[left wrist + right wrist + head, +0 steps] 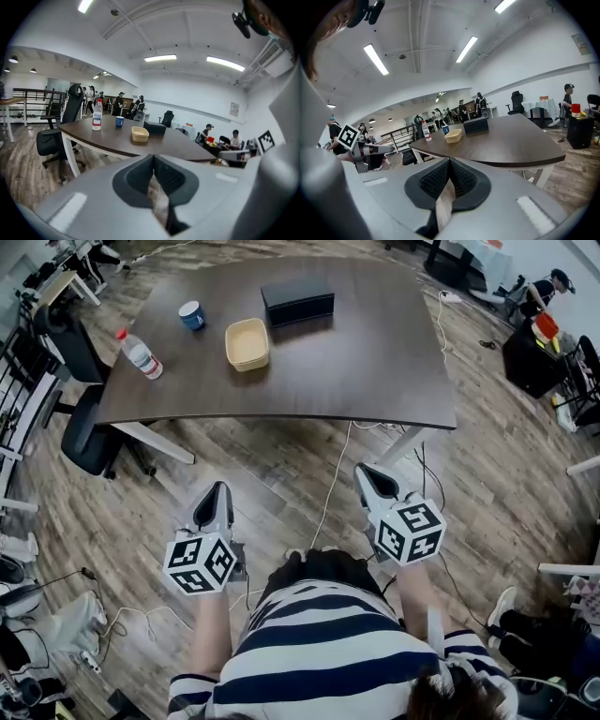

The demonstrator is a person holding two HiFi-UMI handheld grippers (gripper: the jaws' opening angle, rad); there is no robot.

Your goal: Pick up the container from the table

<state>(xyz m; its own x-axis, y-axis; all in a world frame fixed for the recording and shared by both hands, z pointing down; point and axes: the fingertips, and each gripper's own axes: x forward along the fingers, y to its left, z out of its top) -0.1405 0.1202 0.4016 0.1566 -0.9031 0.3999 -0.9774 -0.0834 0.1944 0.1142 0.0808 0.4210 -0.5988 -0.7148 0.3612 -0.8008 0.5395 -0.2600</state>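
Nothing is grasped yet: the left gripper (214, 495) and right gripper (368, 476) hang empty, jaws together, well short of the table (375, 362) where the tan container (247, 343) sits, so the next move looks like reaching in and opening.

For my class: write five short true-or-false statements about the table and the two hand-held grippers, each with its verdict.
1. The tan container sits on the table, with neither gripper touching it. True.
2. The left hand-held gripper is shut on the container. False: it is shut on nothing, short of the table.
3. The black box lies beyond the container. True.
4. The water bottle lies on its side. False: it stands upright.
5. The right hand-held gripper has its jaws wide apart. False: they are together.
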